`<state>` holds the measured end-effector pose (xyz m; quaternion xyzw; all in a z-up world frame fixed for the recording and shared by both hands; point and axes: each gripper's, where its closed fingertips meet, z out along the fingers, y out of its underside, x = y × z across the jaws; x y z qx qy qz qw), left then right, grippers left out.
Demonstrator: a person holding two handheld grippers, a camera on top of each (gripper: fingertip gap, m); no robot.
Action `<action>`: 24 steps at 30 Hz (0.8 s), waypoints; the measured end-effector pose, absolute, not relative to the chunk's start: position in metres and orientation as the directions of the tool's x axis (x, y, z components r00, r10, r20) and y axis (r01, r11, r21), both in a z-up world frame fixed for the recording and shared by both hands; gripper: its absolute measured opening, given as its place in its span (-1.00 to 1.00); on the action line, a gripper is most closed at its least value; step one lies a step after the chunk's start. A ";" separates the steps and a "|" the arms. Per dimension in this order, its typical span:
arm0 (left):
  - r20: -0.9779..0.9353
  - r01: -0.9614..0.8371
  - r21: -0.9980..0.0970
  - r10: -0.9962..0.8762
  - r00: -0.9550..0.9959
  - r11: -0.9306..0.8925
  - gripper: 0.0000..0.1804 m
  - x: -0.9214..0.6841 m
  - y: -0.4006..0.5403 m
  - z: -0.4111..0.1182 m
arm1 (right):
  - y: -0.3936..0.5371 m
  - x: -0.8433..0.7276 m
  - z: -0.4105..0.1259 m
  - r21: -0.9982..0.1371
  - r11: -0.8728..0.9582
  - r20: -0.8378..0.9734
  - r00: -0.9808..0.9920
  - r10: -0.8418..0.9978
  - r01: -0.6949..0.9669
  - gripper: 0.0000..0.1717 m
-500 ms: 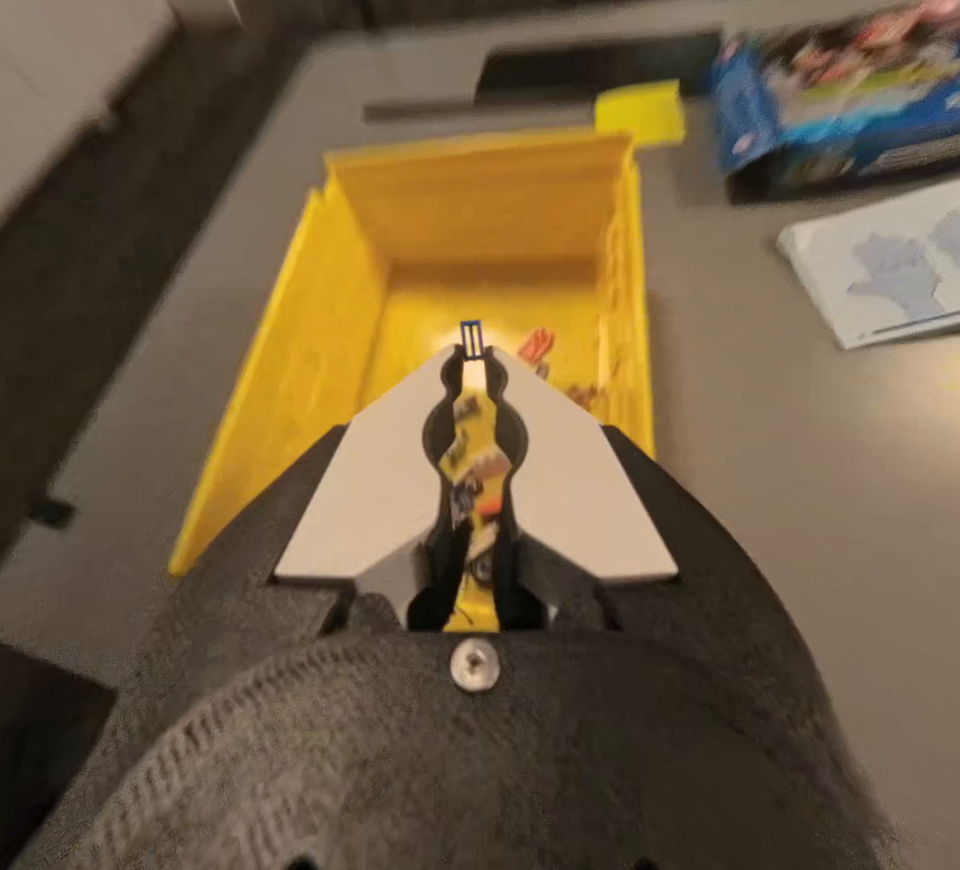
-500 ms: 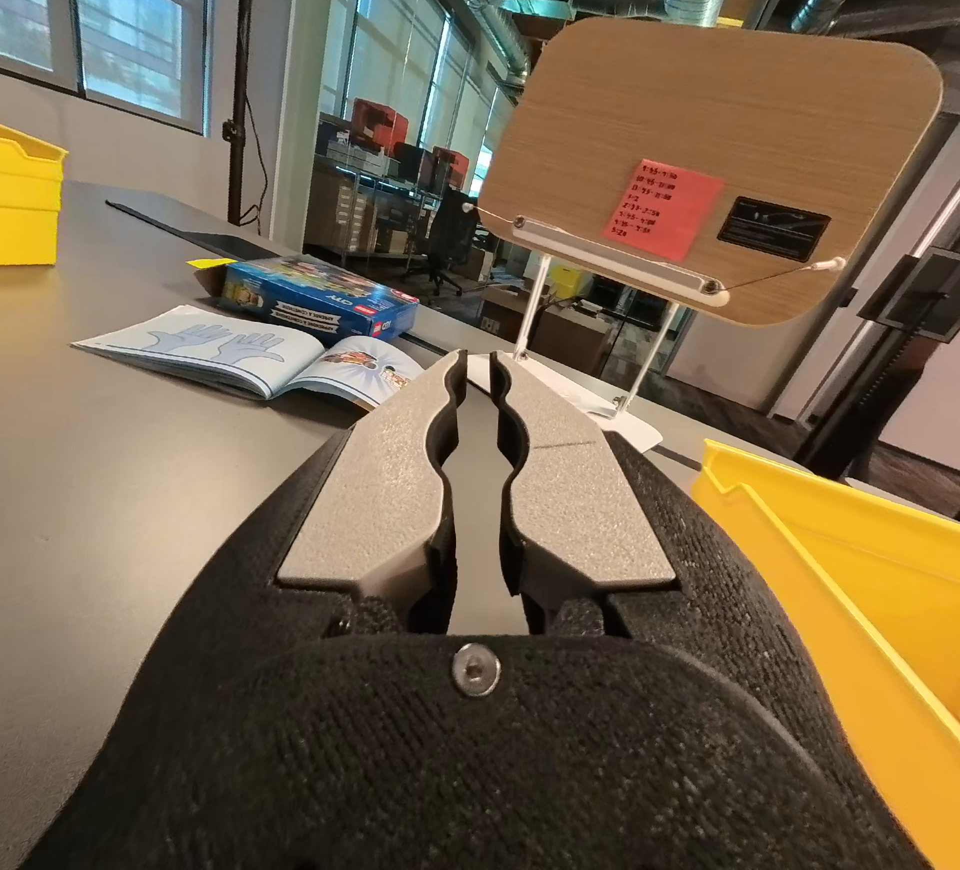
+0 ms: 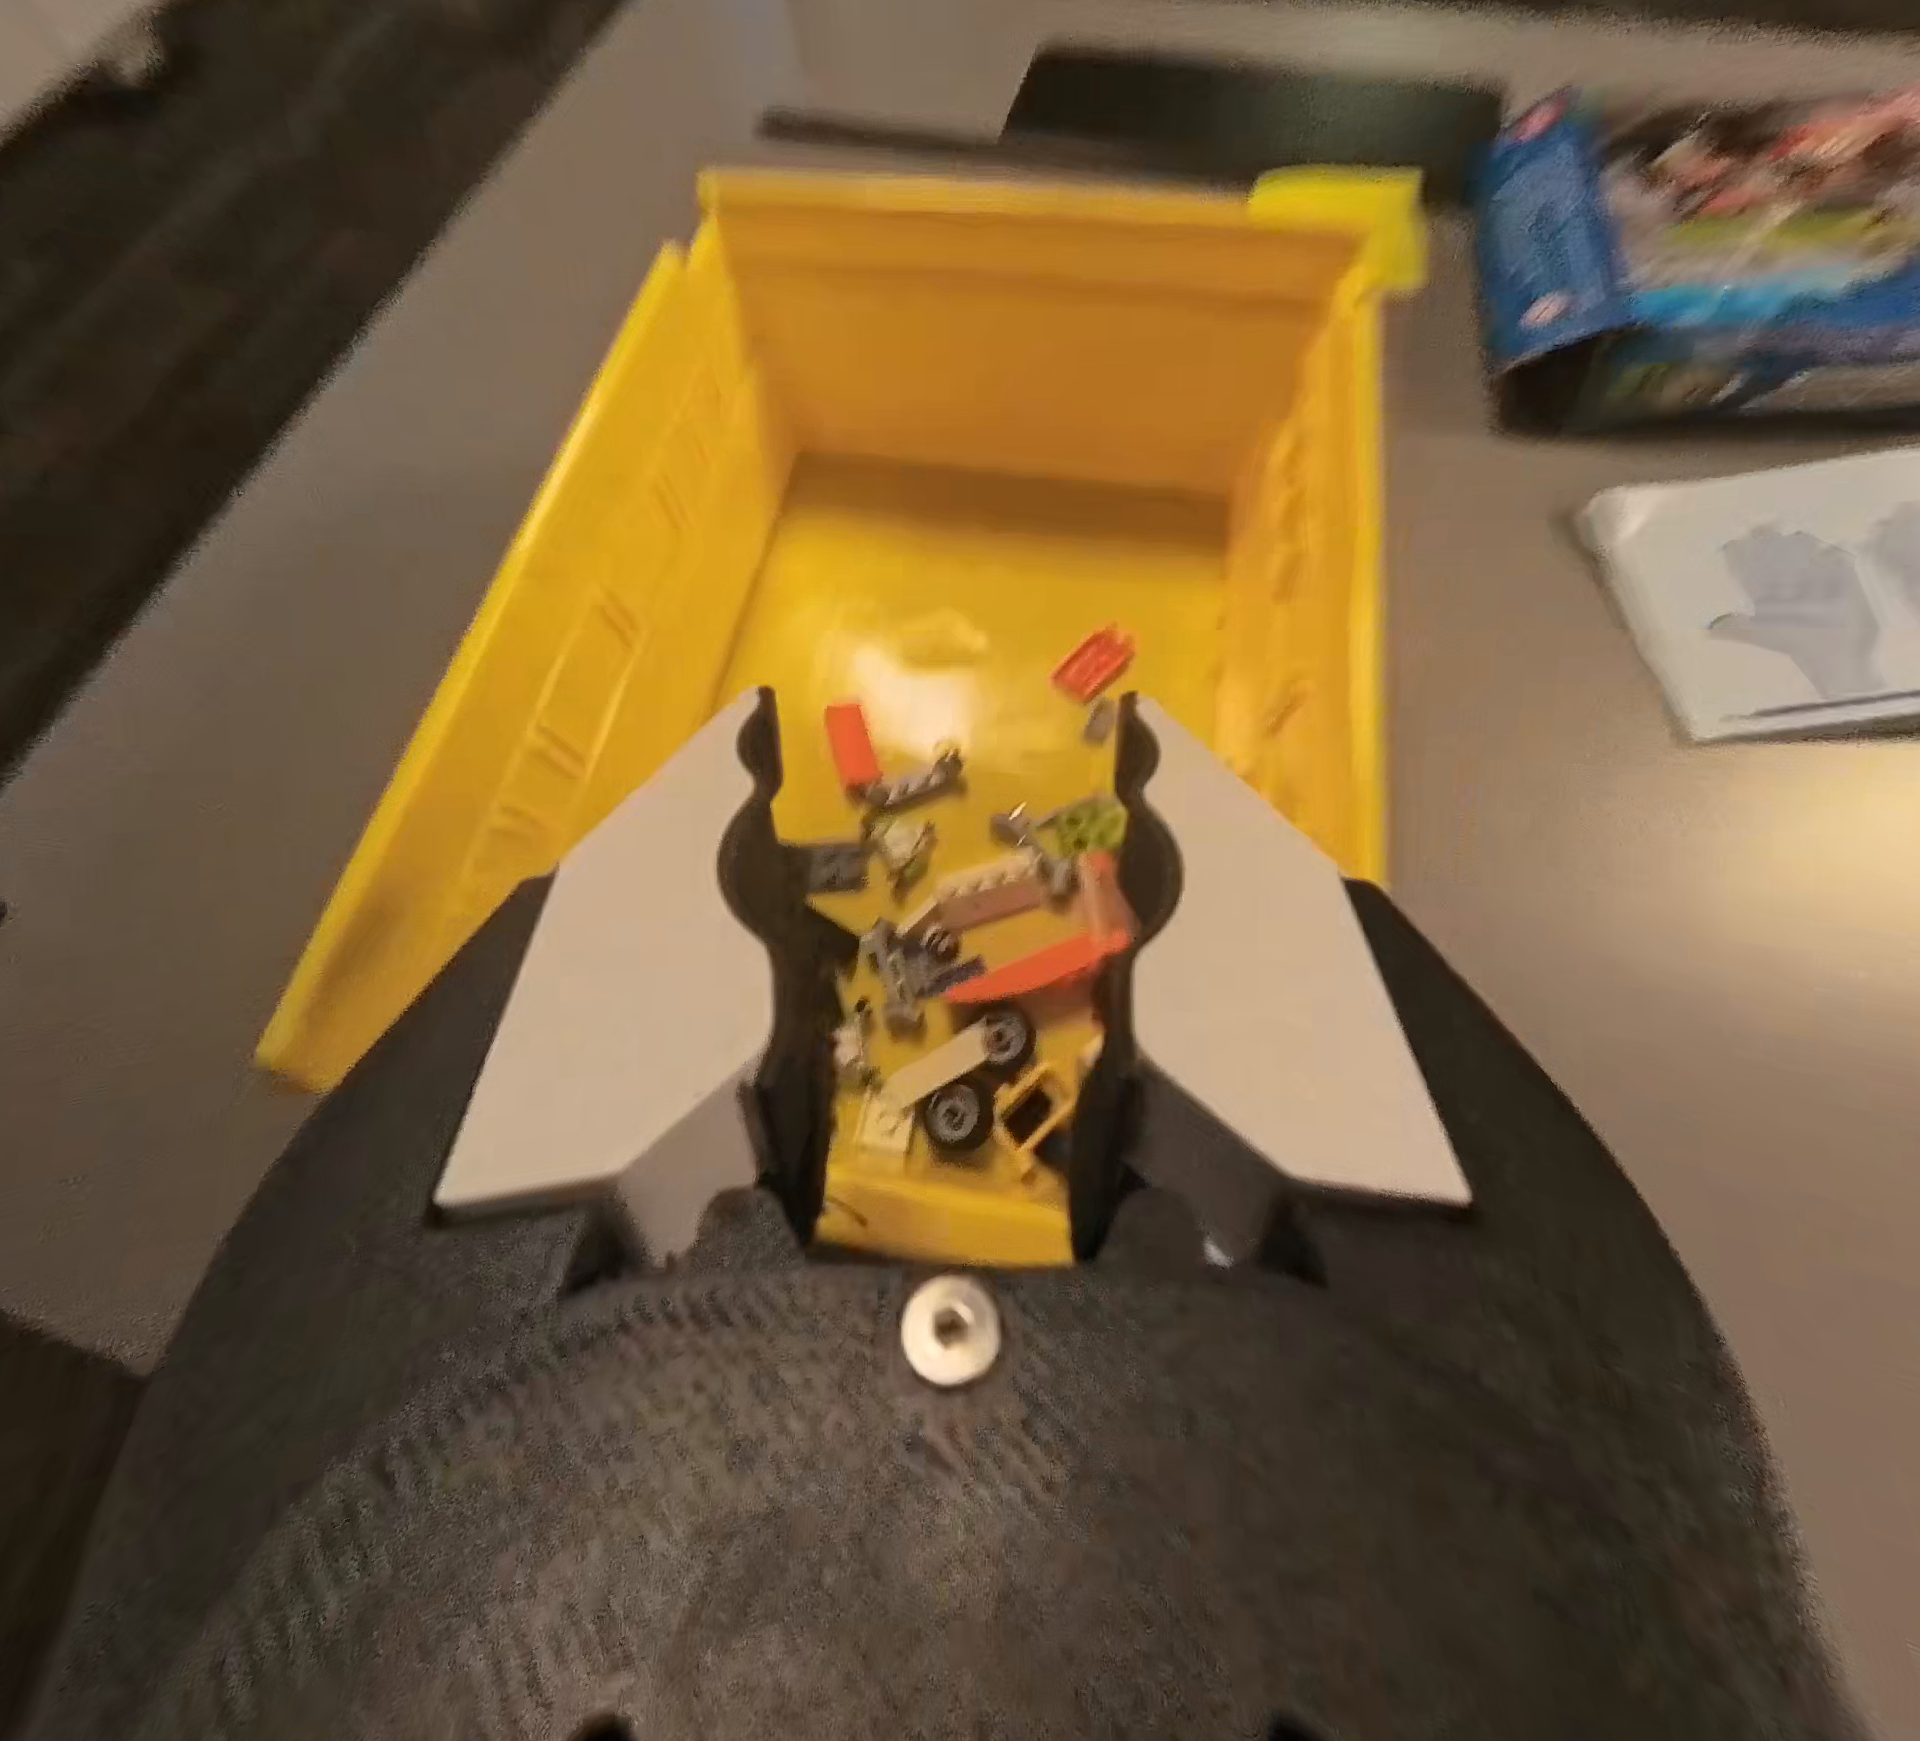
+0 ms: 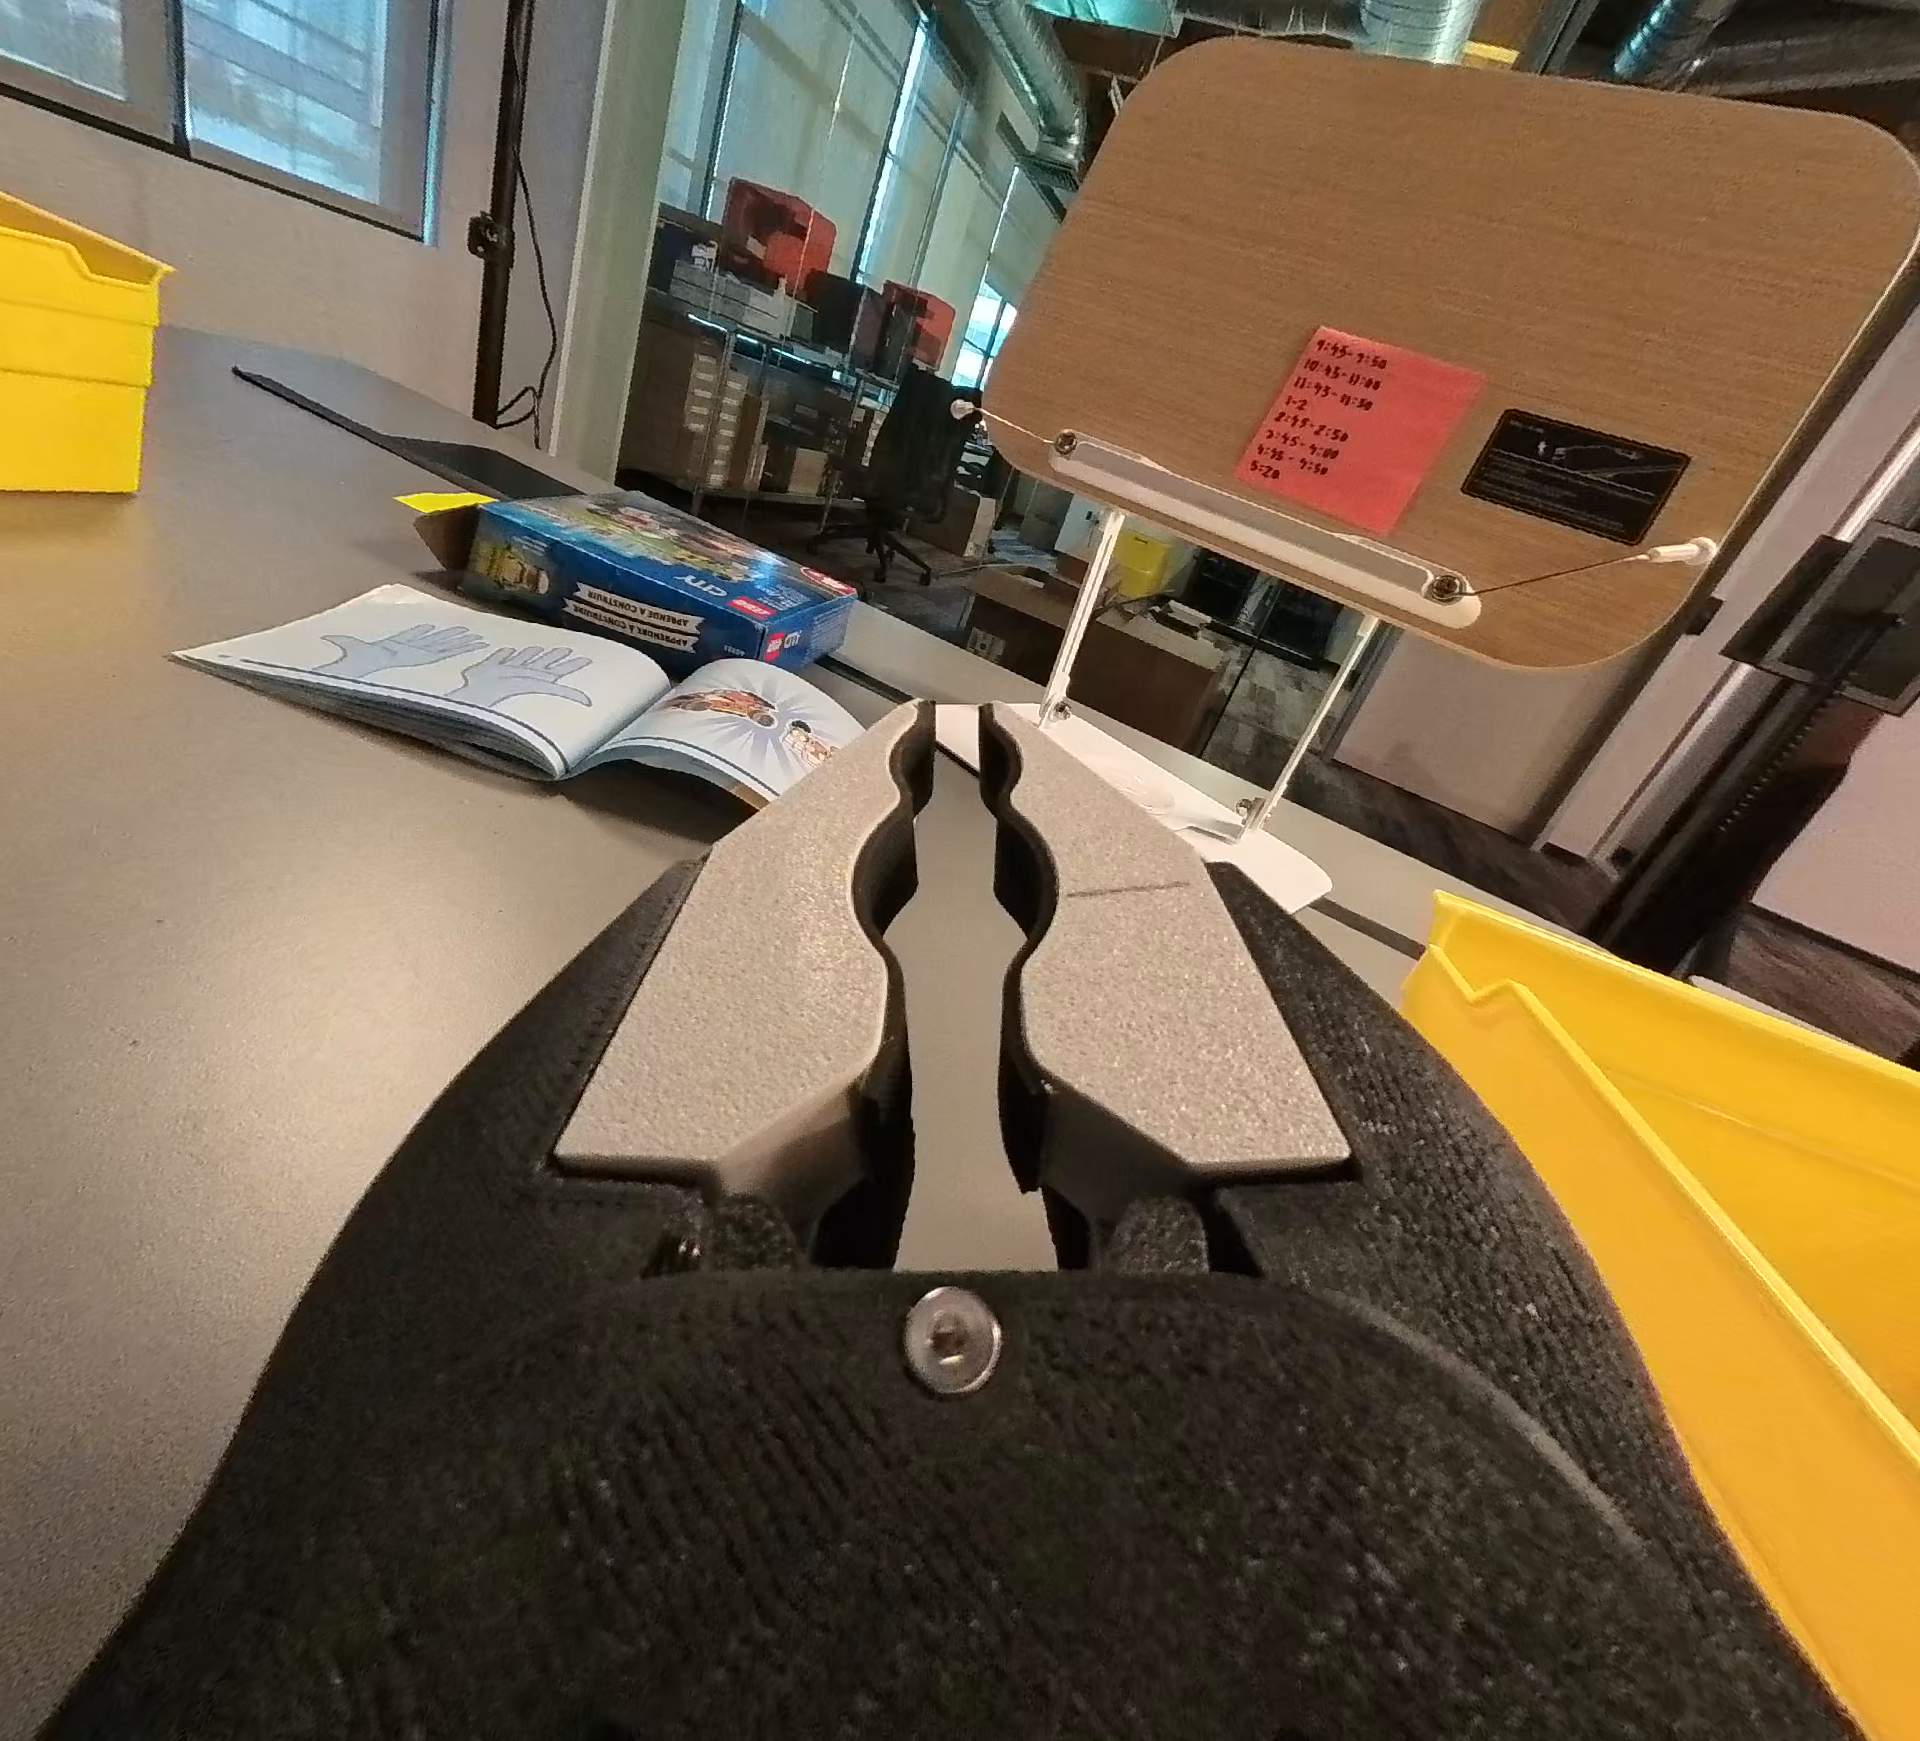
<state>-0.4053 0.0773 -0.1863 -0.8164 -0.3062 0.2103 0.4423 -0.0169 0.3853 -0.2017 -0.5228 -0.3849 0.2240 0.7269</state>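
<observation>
Yellow plastic fills most of what my left tool (image 3: 943, 715) looks down on: an open bin (image 3: 644, 611) with ribbed side walls and a glossy floor, standing on the grey bench (image 3: 1558, 860) straight under and ahead of the tool. My left tool's two grey fingers (image 3: 644, 943) stand wide apart above the bin, with nothing between them but the view of its floor. On that floor, below the gap, lies a loose heap of small toy bricks (image 3: 966, 943): orange-red plates, grey bits, a lime-green piece, tan slabs and two small black wheels. One red piece (image 3: 1093, 661) lies a little apart, just past the right fingertip. The picture is blurred, so finer detail of the bricks is lost. To the right of the bin, beyond the tool, lie a blue toy box (image 3: 1704, 278) and an open booklet (image 3: 1766, 590).

My right tool (image 4: 958, 723) sits low over the bench, its fingers (image 4: 790, 922) drawn nearly together with only a thin slit between the tips and nothing in it. Ahead and to its left lie the same booklet (image 4: 436, 683) and blue box (image 4: 665, 579); just ahead to its right stands a wooden book stand (image 4: 1455, 320) on a white foot, with a pink note (image 4: 1351, 424) stuck on it. A second yellow bin (image 4: 1704, 1276) lies close at the right.
</observation>
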 end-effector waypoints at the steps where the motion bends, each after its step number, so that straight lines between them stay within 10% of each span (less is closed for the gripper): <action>1: -0.086 0.246 -0.888 0.666 0.741 -0.388 -0.29 -0.395 0.085 -0.171 | 0.385 -0.017 -0.202 -0.932 0.355 0.327 0.604 0.727 0.078 -0.93; 10: -0.415 -0.397 -0.908 0.146 0.898 -0.137 -0.45 -0.199 0.227 -0.135 | 0.375 -0.033 -0.200 -0.926 0.370 0.337 0.587 0.736 0.068 -0.92; 17: -0.383 -0.426 -0.804 -0.185 0.905 -0.415 -0.10 -0.145 0.361 -0.244 | 0.384 -0.052 -0.199 -0.888 0.443 0.422 0.595 0.684 0.121 -0.90; 24: -0.425 -0.476 -0.730 -0.219 0.878 -0.490 -0.18 -0.149 0.408 -0.289 | 0.408 -0.053 -0.195 -0.899 0.424 0.389 0.648 0.655 0.111 -0.90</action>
